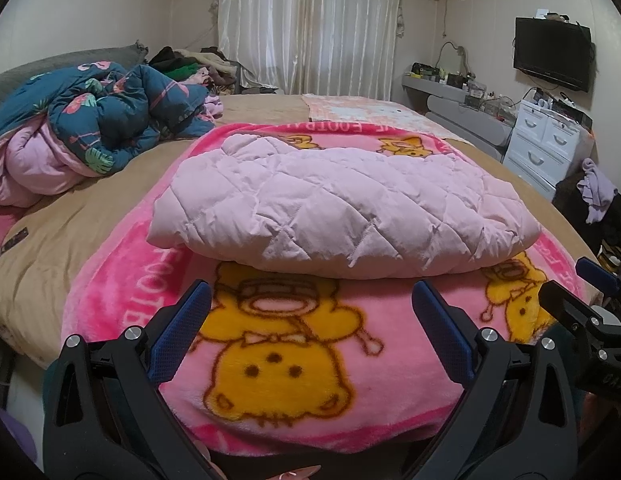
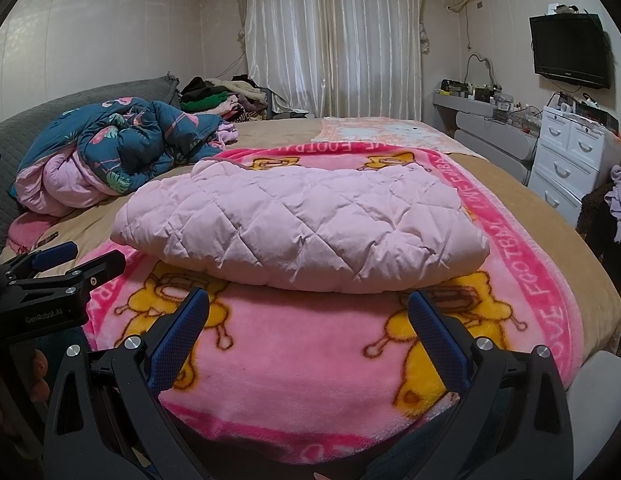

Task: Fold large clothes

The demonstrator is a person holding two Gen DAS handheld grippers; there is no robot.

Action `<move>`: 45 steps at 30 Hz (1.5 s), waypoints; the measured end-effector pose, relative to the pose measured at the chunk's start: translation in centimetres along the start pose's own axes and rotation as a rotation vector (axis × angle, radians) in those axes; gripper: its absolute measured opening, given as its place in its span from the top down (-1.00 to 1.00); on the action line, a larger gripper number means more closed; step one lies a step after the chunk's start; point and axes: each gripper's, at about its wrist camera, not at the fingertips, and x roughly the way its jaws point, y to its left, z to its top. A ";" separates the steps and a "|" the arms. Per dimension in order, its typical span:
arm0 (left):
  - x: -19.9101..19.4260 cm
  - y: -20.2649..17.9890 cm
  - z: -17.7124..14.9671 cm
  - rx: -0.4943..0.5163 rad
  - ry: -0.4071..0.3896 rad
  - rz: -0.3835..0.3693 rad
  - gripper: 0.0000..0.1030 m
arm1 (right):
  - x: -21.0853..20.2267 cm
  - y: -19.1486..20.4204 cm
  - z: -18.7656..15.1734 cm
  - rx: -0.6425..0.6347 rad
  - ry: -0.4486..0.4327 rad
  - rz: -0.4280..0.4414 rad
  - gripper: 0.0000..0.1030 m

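A pale pink quilted jacket [image 1: 334,208] lies folded into a thick bundle on a pink cartoon blanket [image 1: 294,364] on the bed; it also shows in the right wrist view [image 2: 306,224] on the same blanket [image 2: 294,364]. My left gripper [image 1: 310,308] is open and empty, hovering over the blanket just short of the jacket's near edge. My right gripper [image 2: 308,312] is open and empty, also just short of the jacket. Each gripper appears at the other view's edge: the right one [image 1: 582,292], the left one [image 2: 82,256].
A crumpled blue flamingo duvet [image 1: 94,120] lies at the left of the tan bed [image 1: 110,200]. A pile of clothes [image 1: 190,64] sits at the bed's far side. White drawers [image 1: 546,140], a shelf and a wall TV [image 1: 552,54] stand at the right.
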 end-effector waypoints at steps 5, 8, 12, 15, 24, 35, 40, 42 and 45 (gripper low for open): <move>0.1 -0.3 0.0 0.000 -0.001 0.005 -0.82 | 0.0 0.0 0.0 0.001 0.002 0.000 -0.92; 0.1 -0.3 -0.1 -0.001 0.000 0.003 -0.82 | 0.0 0.0 0.0 -0.001 0.001 -0.001 -0.92; 0.1 -0.3 -0.1 0.000 -0.001 0.004 -0.82 | 0.0 0.0 0.0 -0.001 0.001 0.000 -0.92; 0.1 -0.2 0.0 0.000 -0.002 0.007 -0.82 | 0.0 0.0 0.0 -0.001 0.001 -0.001 -0.92; 0.1 -0.1 0.0 0.000 -0.004 0.008 -0.82 | 0.0 -0.1 0.0 -0.001 0.001 -0.001 -0.92; 0.0 0.0 0.0 -0.017 -0.008 0.003 -0.82 | 0.0 -0.1 0.0 -0.002 0.003 -0.004 -0.92; 0.4 0.0 0.2 -0.039 0.006 -0.006 -0.82 | 0.0 -0.9 -0.1 0.021 0.001 -0.020 -0.92; 0.7 0.2 0.3 -0.050 0.012 0.002 -0.82 | 0.0 -1.8 -0.1 0.038 -0.002 -0.037 -0.92; 1.8 1.8 0.7 -0.083 0.032 0.040 -0.82 | -0.2 -4.6 0.0 0.097 -0.016 -0.079 -0.92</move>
